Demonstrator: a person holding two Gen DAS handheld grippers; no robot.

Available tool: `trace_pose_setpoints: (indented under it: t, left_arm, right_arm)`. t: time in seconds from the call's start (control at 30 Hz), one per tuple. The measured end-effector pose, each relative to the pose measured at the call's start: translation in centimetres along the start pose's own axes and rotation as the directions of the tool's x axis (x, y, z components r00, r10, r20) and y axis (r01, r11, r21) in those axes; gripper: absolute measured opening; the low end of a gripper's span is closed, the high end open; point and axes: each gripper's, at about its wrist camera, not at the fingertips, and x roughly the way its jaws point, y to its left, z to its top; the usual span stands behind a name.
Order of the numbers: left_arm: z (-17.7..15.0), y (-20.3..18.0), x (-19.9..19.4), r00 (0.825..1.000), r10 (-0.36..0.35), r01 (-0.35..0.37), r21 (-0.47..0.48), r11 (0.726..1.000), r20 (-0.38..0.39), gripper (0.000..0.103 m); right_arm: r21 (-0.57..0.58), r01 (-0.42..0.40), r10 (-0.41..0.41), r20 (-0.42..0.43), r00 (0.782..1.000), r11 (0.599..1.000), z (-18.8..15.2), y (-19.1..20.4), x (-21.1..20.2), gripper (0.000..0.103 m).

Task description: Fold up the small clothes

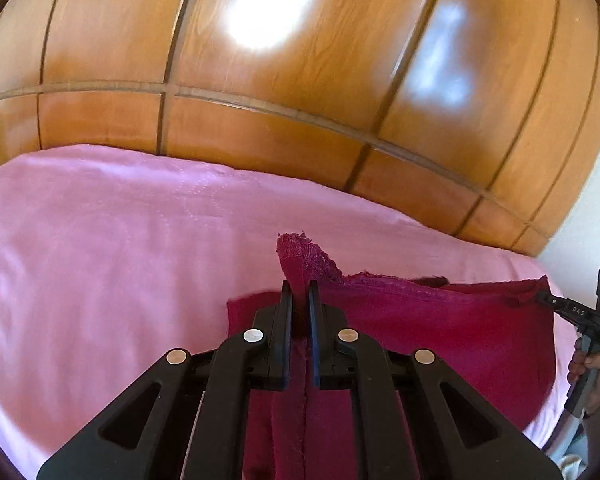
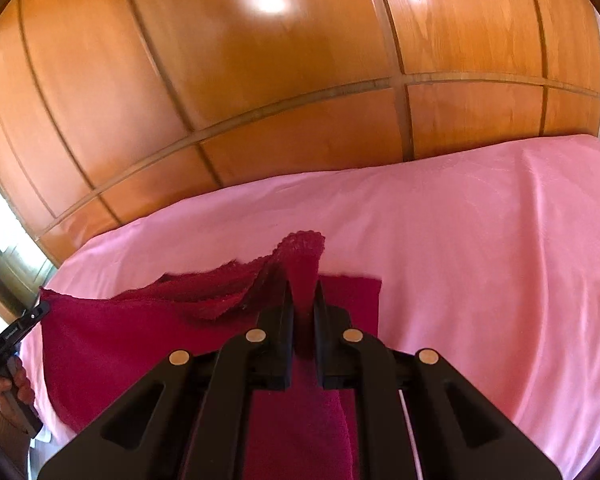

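A dark red cloth with a lacy hem [image 1: 440, 332] hangs stretched between my two grippers above a pink bed sheet [image 1: 100, 248]. My left gripper [image 1: 300, 292] is shut on one top corner of the cloth, which sticks up between the fingers. My right gripper [image 2: 303, 292] is shut on the other top corner. The cloth [image 2: 140, 332] sags between them. The right gripper also shows at the right edge of the left wrist view [image 1: 548, 300], and the left gripper at the left edge of the right wrist view [image 2: 36, 312], each holding a cloth corner.
A wooden panelled wardrobe [image 1: 300, 80] stands behind the bed, also in the right wrist view [image 2: 260, 80]. The pink sheet [image 2: 480, 240] spreads wide to both sides. A person's hand [image 1: 592, 364] holds the right gripper's handle.
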Motion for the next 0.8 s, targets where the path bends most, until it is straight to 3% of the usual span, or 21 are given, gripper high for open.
trace_pose_setpoints:
  t: [0.23, 0.37, 0.43, 0.47, 0.53, 0.57, 0.67, 0.8]
  left_arm:
    - [0.4, 1.2, 8.3, 0.986, 0.117, -0.119, -0.013, 0.993, -0.121, 0.006]
    - [-0.8, 1.4, 10.6, 0.969, 0.148, -0.145, 0.029, 0.989, -0.198, 0.009]
    - [-1.1, 1.7, 9.8, 0.971, 0.133, -0.132, 0.018, 0.991, -0.198, 0.021]
    - [-1.5, 2.0, 9.0, 0.974, 0.111, -0.113, 0.001, 0.994, -0.197, 0.024]
    - [-2.4, 2.4, 7.1, 0.978, 0.094, -0.098, -0.012, 0.995, -0.189, 0.038]
    - [-3.3, 2.7, 5.8, 0.979, 0.078, -0.084, -0.022, 0.996, -0.189, 0.041]
    - [-6.3, 3.6, 2.6, 0.979, 0.001, -0.013, -0.062, 0.998, -0.203, 0.042]
    - [-10.9, 4.4, -1.1, 0.973, -0.071, 0.05, -0.102, 0.994, -0.218, 0.042]
  right_arm:
    - [0.052, 0.11, -0.103, -0.132, 0.986, 0.993, 0.0, -2.6, 8.4, 0.005]
    - [0.064, 0.094, -0.083, -0.152, 0.985, 0.993, -0.7, -3.4, 8.9, 0.008]
    - [0.072, 0.074, -0.063, -0.144, 0.988, 0.995, -0.8, -3.7, 7.8, 0.023]
    - [0.081, 0.056, -0.045, -0.129, 0.991, 0.995, -1.2, -3.8, 6.6, 0.042]
    - [0.089, 0.018, -0.007, -0.123, 0.992, 0.996, -2.2, -3.9, 4.8, 0.045]
    - [0.104, -0.013, 0.027, -0.127, 0.992, 0.994, -3.1, -4.2, 3.6, 0.048]
    - [0.142, -0.07, 0.09, -0.138, 0.986, 0.987, -6.0, -5.2, 0.4, 0.059]
    - [0.209, -0.114, 0.149, -0.162, 0.975, 0.971, -10.5, -6.1, -3.2, 0.06]
